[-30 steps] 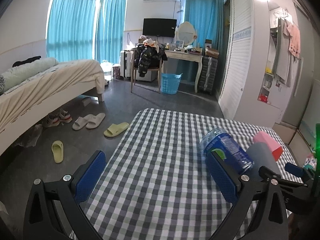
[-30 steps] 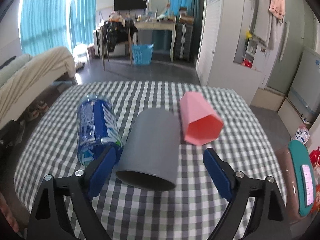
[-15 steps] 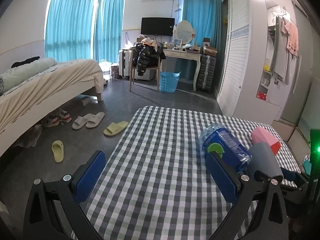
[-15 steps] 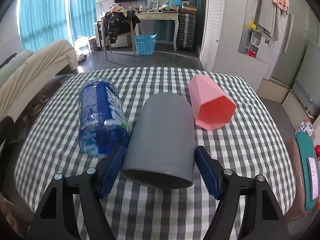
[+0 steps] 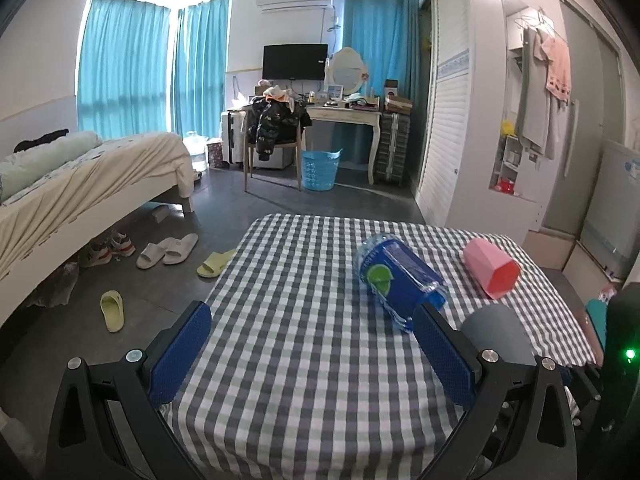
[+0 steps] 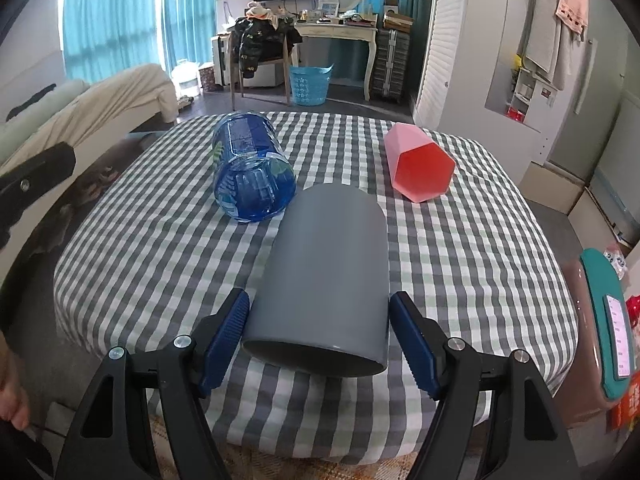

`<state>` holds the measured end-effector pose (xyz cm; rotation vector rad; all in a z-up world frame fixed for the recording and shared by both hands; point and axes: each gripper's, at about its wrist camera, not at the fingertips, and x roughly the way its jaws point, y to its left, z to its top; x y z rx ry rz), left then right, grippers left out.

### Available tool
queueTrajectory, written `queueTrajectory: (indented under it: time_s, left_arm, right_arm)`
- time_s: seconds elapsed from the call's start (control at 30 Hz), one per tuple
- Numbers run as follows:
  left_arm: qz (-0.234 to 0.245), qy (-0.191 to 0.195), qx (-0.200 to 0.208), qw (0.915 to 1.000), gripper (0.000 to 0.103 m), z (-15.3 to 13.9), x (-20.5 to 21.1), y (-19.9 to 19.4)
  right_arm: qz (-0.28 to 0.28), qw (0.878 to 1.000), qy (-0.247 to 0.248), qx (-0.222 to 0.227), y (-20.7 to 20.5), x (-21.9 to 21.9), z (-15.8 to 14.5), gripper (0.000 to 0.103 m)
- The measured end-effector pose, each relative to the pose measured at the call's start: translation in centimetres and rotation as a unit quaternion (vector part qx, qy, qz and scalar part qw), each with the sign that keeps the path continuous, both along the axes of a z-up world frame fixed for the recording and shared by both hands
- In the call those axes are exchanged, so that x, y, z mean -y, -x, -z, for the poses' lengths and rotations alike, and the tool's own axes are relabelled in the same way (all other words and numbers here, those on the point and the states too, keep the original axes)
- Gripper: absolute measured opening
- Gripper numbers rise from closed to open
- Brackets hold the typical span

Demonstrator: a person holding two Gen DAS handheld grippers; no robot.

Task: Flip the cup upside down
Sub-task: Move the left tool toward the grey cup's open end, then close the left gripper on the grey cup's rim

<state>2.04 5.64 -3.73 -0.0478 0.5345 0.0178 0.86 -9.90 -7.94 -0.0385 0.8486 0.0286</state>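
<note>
Since the earlier pictures the right gripper [image 6: 318,338] has come forward and closed in: its two blue pads now press the sides of the grey cup [image 6: 324,280] near the open rim, where before they stood clear of it. The left gripper [image 5: 312,354] has drawn back from the blue bottle [image 5: 396,276], which now lies ahead of its right finger rather than behind it.

Right wrist view, left to right. At the left edge a black part of the other gripper shows beyond the table. The checked tablecloth [image 6: 160,240] fills the middle of the frame. Upper left of centre lies the blue bottle [image 6: 252,172] on its side, base toward the camera, its near end just beside the cup's far end; whether they touch cannot be told. The grey cup lies on its side at centre, mouth toward the camera, clamped between the pads. Upper right of centre lies a pink hexagonal cup [image 6: 418,168], also on its side, mouth toward the camera, apart from the grey one. At the right edge stands a brown container with a teal lid [image 6: 604,320], off the table.

Left wrist view: the fingers stand wide apart over bare cloth, holding nothing. The grey cup [image 5: 496,332] shows partly hidden behind the right finger, lower right; the pink cup [image 5: 490,268] lies beyond it.
</note>
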Motion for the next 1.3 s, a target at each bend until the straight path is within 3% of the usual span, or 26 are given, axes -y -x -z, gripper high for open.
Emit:
queueTrajectory:
  time_s: [0.2, 0.3, 0.57, 0.7, 0.83, 1.03, 1.3]
  left_arm:
    - [-0.006, -0.025, 0.005, 0.9997, 0.103, -1.0, 1.6, 0.6]
    - [-0.017, -0.038, 0.007, 0.9991, 0.103, -1.6, 2.2, 0.5]
    - [-0.009, -0.056, -0.003, 0.9984, 0.103, -2.9, 6.3, -0.4]
    - [0.015, -0.079, -0.046, 0.9957, 0.103, -3.3, 9.8, -2.4]
    - [0.056, -0.073, -0.073, 0.9931, 0.103, -3.7, 13.0, -4.8]
    - [0.081, -0.051, -0.164, 0.9818, 0.103, 0.2, 15.7, -8.6]
    - [0.099, -0.061, -0.224, 0.9676, 0.102, 3.6, 17.1, -10.5]
  right_arm:
    - [-0.010, 1.000, -0.008, -0.002, 0.4, 0.8, -0.3, 0.073]
    - [-0.016, 1.000, -0.022, 0.010, 0.9, 1.6, -1.6, 0.083]
    - [-0.019, 0.997, -0.044, 0.060, 2.9, 6.4, -6.5, 0.088]
    - [0.018, 0.996, -0.034, 0.078, 2.7, 10.8, -7.5, 0.089]
    - [0.064, 0.993, -0.041, 0.089, 2.4, 15.0, -7.6, 0.089]
    - [0.084, 0.992, -0.045, 0.078, 1.1, 17.7, -6.6, 0.089]
    - [0.085, 0.993, -0.053, 0.056, -1.0, 18.7, -4.8, 0.089]
